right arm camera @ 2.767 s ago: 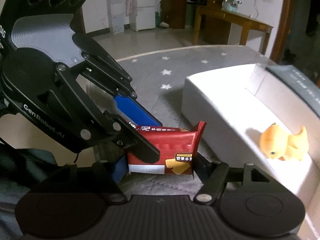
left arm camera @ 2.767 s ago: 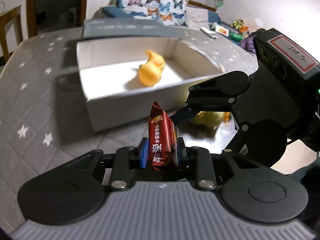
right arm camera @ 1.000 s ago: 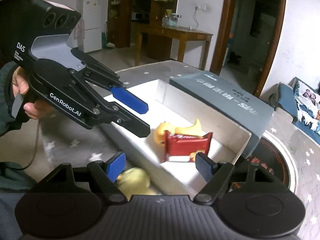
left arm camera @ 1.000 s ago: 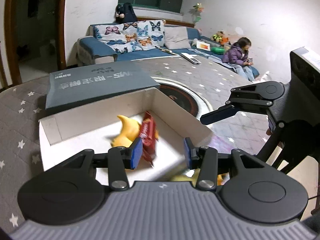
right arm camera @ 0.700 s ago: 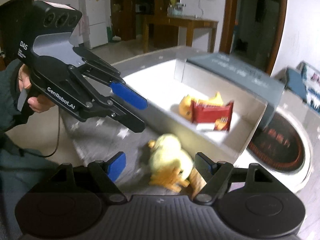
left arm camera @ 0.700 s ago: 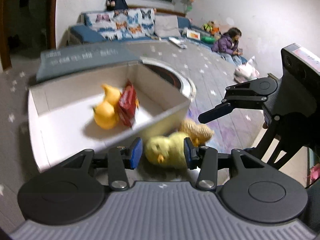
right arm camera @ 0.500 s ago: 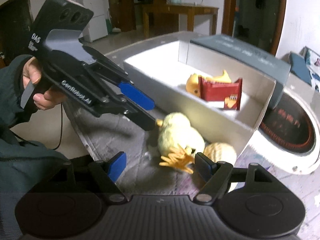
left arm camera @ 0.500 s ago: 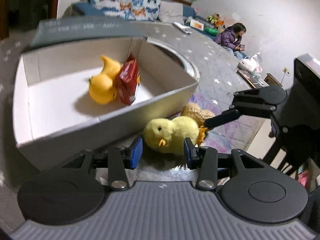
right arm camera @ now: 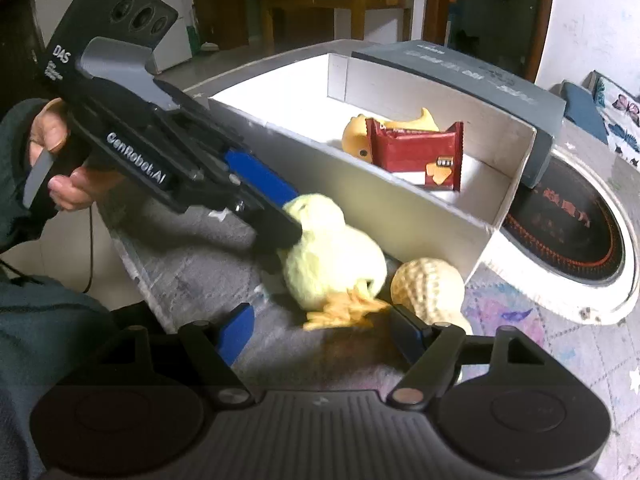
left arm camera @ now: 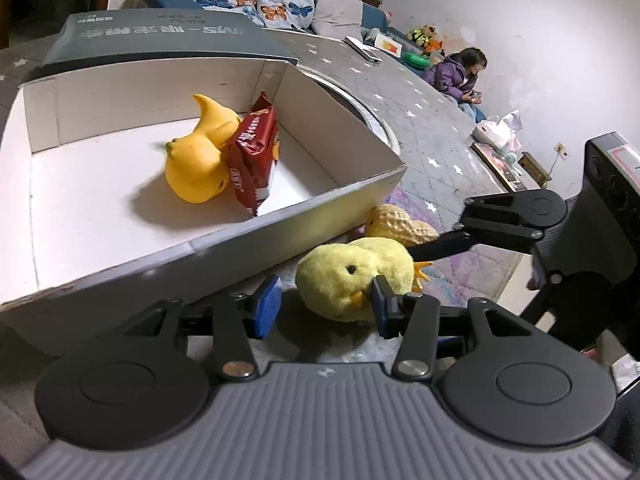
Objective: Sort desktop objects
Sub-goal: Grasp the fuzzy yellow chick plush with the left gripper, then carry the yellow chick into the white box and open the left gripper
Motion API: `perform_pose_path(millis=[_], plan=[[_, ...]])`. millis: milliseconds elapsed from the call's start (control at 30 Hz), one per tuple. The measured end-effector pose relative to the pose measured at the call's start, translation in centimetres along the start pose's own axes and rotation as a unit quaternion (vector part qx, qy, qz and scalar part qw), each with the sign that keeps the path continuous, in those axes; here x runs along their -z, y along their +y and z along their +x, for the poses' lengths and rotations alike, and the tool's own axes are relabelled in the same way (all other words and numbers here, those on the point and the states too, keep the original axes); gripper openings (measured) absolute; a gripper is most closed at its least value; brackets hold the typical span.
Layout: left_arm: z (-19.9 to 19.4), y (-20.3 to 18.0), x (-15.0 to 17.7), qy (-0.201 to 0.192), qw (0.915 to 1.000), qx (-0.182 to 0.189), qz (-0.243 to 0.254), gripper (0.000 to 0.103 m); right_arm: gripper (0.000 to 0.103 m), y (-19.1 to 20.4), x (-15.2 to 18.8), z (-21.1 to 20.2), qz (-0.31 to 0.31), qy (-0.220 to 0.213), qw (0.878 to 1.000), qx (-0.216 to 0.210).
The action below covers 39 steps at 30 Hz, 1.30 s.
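Two in the box: orange toy duck and red snack packet, leaning together inside the white box.
Chick: yellow plush chick on the counter, just outside the box wall, beside a peanut toy.
My left hand-held gripper: just widened, open around the chick.
My right hand-held gripper: open at the chick's feet, not gripping.

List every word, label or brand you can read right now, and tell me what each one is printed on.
"GenRobot.AI": side of the left gripper.
"DAS": top of that gripper's body; the small print below it is unreadable.
Grey box lid: white lettering seen upside down, not readable.
Red snack packet: print too small and blurred.
Round cooktop: red characters, blurred.
Right gripper: red-framed label cut off, unreadable.
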State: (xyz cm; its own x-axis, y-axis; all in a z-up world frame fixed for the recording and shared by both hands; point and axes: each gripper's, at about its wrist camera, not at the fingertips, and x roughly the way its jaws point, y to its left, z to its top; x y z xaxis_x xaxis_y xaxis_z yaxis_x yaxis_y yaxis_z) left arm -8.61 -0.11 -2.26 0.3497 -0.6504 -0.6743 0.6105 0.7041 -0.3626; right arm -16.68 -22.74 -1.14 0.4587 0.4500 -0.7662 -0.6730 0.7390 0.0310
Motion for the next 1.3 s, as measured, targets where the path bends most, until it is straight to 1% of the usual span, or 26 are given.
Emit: perform_pose_path(millis=[100, 200, 300, 433, 500, 633, 733, 867, 1000, 1100, 1200, 1300], plan=[[0.1, 0.1, 0.1, 0.003, 1.0, 0.002, 0.003, 0.049, 0.077, -0.3, 0.3, 0.0, 0.011, 0.003, 1.0, -0.006], [0.2, 0.1, -0.1, 0.004, 1.0, 0.006, 0.005, 0.049, 0.076, -0.2, 0.0, 0.3, 0.014, -0.004, 1.0, -0.015], [0.2, 0.3, 0.0, 0.004, 0.9999, 0.014, 0.0, 0.049, 0.076, 0.0, -0.5, 0.9, 0.007, -0.008, 1.0, -0.004], [0.3, 0.2, 0.3, 0.001, 0.9996, 0.026, -0.006, 0.049, 0.076, -0.4, -0.9, 1.6, 0.017, -0.011, 1.0, -0.005], [0.3, -0.1, 0.4, 0.0, 0.9997, 0.025, -0.003, 0.049, 0.074, -0.3, -1.0, 1.8, 0.018, -0.015, 1.0, -0.004], [0.2, -0.7, 0.7, -0.001, 0.9998, 0.02, 0.004, 0.049, 0.067, -0.4, -1.1, 1.9, 0.027, -0.022, 0.999, 0.002], [-0.4, -1.1, 0.9, -0.007, 0.9999, 0.014, 0.006, 0.048, 0.065, -0.4, -1.1, 1.7, 0.041, -0.025, 0.999, -0.005], [-2.3, -2.0, 0.8, -0.025, 0.9996, 0.012, 0.009, 0.048, 0.064, 0.4, -1.4, 0.5, 0.03, -0.038, 0.999, -0.004], [-5.1, -3.1, -0.3, -0.061, 0.9977, -0.004, 0.029, 0.048, 0.064, 1.3, -2.7, -1.9, -0.001, -0.063, 0.998, 0.002], [-6.6, -2.9, -1.9, -0.09, 0.9948, -0.027, 0.04, 0.048, 0.064, 1.5, -5.1, -3.0, -0.037, -0.087, 0.995, 0.014], [-6.7, -1.2, -4.0, -0.107, 0.9922, -0.058, 0.029, 0.048, 0.064, 0.9, -7.9, -2.3, -0.065, -0.107, 0.992, 0.025], [-5.8, 1.4, -5.9, -0.112, 0.9903, -0.082, 0.005, 0.048, 0.064, -0.4, -10.7, -0.2, -0.078, -0.115, 0.99, 0.026]])
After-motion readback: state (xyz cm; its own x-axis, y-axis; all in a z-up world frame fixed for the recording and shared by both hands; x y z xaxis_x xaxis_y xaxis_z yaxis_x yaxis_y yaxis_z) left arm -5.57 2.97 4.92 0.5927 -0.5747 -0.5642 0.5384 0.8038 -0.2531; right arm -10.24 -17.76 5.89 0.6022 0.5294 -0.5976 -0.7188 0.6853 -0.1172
